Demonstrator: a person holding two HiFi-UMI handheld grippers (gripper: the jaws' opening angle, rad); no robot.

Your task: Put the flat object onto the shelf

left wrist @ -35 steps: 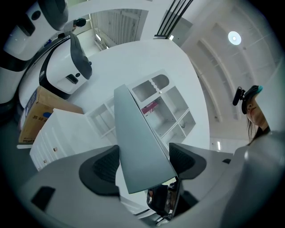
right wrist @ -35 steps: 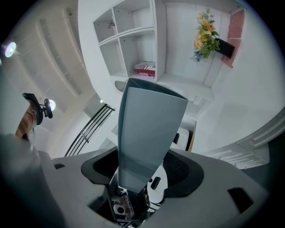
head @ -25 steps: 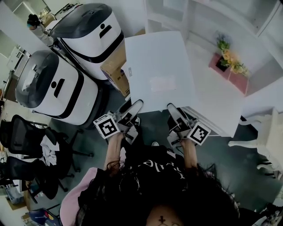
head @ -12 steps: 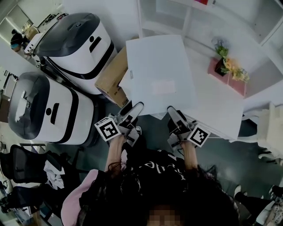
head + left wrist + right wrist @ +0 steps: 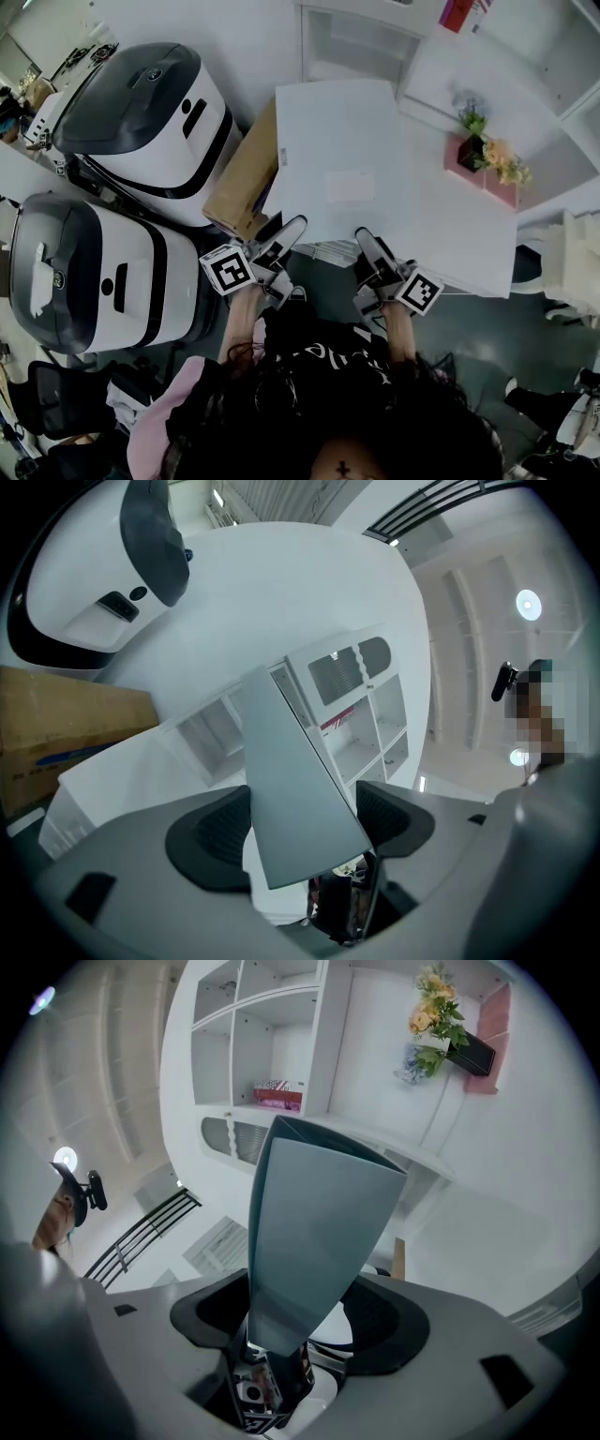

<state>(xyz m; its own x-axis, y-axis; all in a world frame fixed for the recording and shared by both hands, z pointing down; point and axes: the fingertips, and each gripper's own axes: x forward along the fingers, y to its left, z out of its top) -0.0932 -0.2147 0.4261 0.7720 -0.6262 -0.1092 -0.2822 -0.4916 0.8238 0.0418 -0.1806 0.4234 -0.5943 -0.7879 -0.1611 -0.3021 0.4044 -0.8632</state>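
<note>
A white board [image 5: 339, 155] is held face up at its near edge by both grippers, as seen in the head view. The L gripper [image 5: 287, 231] is clamped near the board's near-left corner. The R gripper [image 5: 366, 238] is clamped further right on the same edge, w/ a stretch of bare edge btwn the two.

In the L gripper view the board [image 5: 289, 761] is seen edge-on, pinched btwn the two dark pads [image 5: 217, 836], w/ the jaws drawn in narrow onto it. The same is seen in the R gripper view: the board [image 5: 314, 1213] is gripped btwn the pads [image 5: 384, 1321], and nothing else is held there.

The board is carried in the air and has not been set on the shelf [image 5: 361, 42]. Its far edge is seen close to the shelf's front, below an open compartment. Contact cannot be judged from above, but prob. there is none. The board's right part is overlapped w/ the left edge of a white desk [image 5: 459, 225].

Toward the desk's far-right corner a pink planter [image 5: 497, 183] w/ flowers [image 5: 497, 155] is stood, apart from the board. A cardboard box [image 5: 242, 173] is seen below the board's left edge, w/ two white-and-black machines [image 5: 141, 112] beside it. In the R gripper view a red item [image 5: 278, 1094] is seen lying in one shelf compartment.
</note>
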